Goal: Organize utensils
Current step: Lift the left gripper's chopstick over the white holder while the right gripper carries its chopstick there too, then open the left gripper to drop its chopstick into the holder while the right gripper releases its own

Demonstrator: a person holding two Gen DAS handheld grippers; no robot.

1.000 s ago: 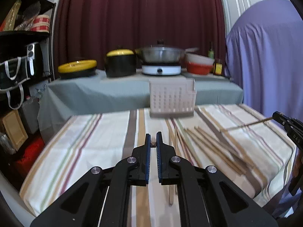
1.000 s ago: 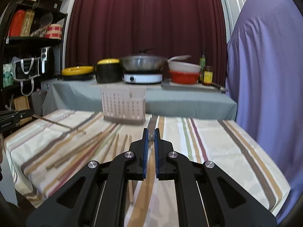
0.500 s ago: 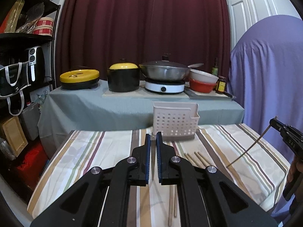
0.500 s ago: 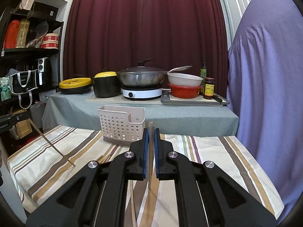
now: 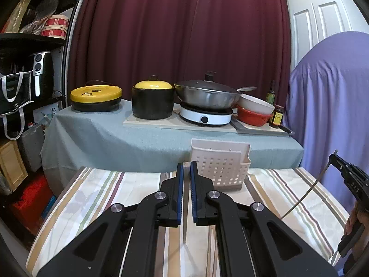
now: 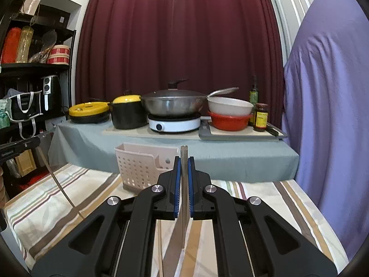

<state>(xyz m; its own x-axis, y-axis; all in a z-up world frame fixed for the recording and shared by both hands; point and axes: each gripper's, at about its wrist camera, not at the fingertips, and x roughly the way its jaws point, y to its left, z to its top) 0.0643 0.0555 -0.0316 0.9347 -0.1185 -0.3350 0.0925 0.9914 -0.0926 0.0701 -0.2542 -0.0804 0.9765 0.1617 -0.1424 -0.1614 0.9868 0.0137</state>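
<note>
My left gripper (image 5: 186, 165) is shut on a thin wooden chopstick (image 5: 185, 226) that hangs down between its jaws, above the striped table. My right gripper (image 6: 183, 159) is shut on another chopstick (image 6: 183, 196), held upright. A white perforated utensil basket (image 5: 220, 164) stands at the table's far edge, just beyond and right of the left gripper; in the right wrist view the basket (image 6: 143, 166) is left of the jaws. Each wrist view shows the other gripper holding its chopstick (image 5: 306, 191) (image 6: 60, 184) tilted steeply.
The table has a striped cloth (image 5: 92, 198). Behind it a grey-covered counter (image 5: 103, 133) bears a yellow-lidded pan, a black pot (image 5: 152, 101), a wok on a white hob (image 5: 205, 115) and stacked bowls. A purple drape (image 5: 334, 106) hangs at right, black shelves (image 5: 23, 87) at left.
Both grippers have risen from the table, each with a chopstick. The chopsticks swung from nearly flat to steeply upright. The loose chopsticks on the cloth have dropped out of sight below.
</note>
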